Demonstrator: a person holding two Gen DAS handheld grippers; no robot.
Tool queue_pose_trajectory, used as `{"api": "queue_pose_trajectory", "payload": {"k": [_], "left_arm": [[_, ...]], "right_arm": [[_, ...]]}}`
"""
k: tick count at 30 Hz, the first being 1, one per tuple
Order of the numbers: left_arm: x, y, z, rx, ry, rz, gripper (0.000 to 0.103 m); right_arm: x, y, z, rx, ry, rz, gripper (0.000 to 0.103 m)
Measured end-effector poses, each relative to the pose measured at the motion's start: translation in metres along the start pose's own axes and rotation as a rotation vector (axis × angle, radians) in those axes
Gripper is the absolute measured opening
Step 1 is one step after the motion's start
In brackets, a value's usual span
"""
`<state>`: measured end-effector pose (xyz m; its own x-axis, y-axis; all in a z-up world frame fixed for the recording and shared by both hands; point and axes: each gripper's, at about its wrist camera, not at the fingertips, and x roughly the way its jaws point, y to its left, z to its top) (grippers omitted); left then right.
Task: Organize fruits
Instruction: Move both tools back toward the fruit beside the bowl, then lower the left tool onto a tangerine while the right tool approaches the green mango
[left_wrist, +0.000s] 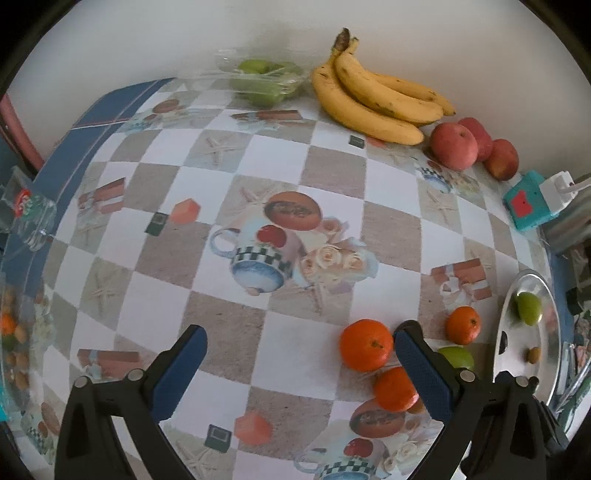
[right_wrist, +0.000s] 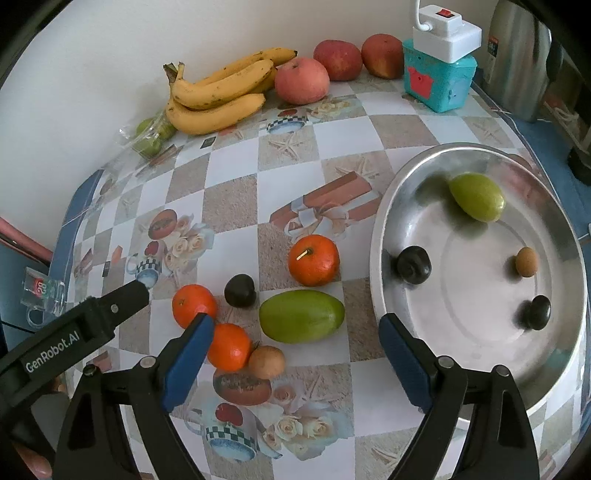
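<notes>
My right gripper (right_wrist: 297, 325) is open and empty, low over the table, with a green mango (right_wrist: 301, 314) lying between its fingers. Three oranges (right_wrist: 314, 259) (right_wrist: 193, 300) (right_wrist: 229, 346), a dark plum (right_wrist: 240, 290) and a small brown fruit (right_wrist: 266, 362) lie around it. The metal bowl (right_wrist: 384, 236) to the right holds a smaller green mango (right_wrist: 477, 196), two dark plums (right_wrist: 413, 264) and a brown fruit (right_wrist: 526, 261). My left gripper (left_wrist: 299, 338) is open and empty; an orange (left_wrist: 365, 344) sits just left of its right finger. The left gripper also shows in the right wrist view (right_wrist: 142, 286).
Bananas (right_wrist: 218, 98), three red apples (right_wrist: 301, 79) and a clear bag of green fruit (right_wrist: 151, 136) line the far wall. A teal box with a white power adapter (right_wrist: 439, 77) and a metal kettle (right_wrist: 517, 55) stand at the back right. A clear container (left_wrist: 26, 210) sits at the table's left edge.
</notes>
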<state>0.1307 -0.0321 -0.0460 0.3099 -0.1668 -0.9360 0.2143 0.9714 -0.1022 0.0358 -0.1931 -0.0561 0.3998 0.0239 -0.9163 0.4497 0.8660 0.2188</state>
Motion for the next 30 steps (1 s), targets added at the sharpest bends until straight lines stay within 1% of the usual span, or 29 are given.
{"api": "queue_pose_trajectory", "payload": {"k": [2, 6, 9, 12, 16, 21, 30], "left_arm": [[0.003, -0.003, 0.001, 0.006, 0.013, -0.01, 0.103], [0.009, -0.006, 0.0, 0.006, 0.03, -0.035, 0.103], [0.014, -0.004, 0.001, -0.02, 0.045, -0.045, 0.103], [0.014, -0.001, 0.002, -0.034, 0.042, -0.049, 0.103], [0.015, -0.001, 0.001, -0.032, 0.043, -0.06, 0.103], [0.023, -0.008, -0.001, -0.028, 0.071, -0.079, 0.103], [0.035, -0.019, -0.005, -0.009, 0.106, -0.088, 0.102]], "right_arm": [[0.001, 0.001, 0.0, -0.008, -0.002, -0.014, 0.089], [0.004, 0.003, 0.002, -0.022, 0.004, -0.012, 0.089], [0.004, 0.004, 0.003, -0.028, 0.005, 0.002, 0.084], [0.003, 0.006, 0.004, -0.04, 0.003, 0.009, 0.084], [0.009, 0.008, 0.004, -0.048, 0.025, 0.014, 0.081], [0.015, 0.011, 0.003, -0.07, 0.042, -0.008, 0.081], [0.021, 0.004, 0.004, -0.045, 0.063, -0.012, 0.081]]}}
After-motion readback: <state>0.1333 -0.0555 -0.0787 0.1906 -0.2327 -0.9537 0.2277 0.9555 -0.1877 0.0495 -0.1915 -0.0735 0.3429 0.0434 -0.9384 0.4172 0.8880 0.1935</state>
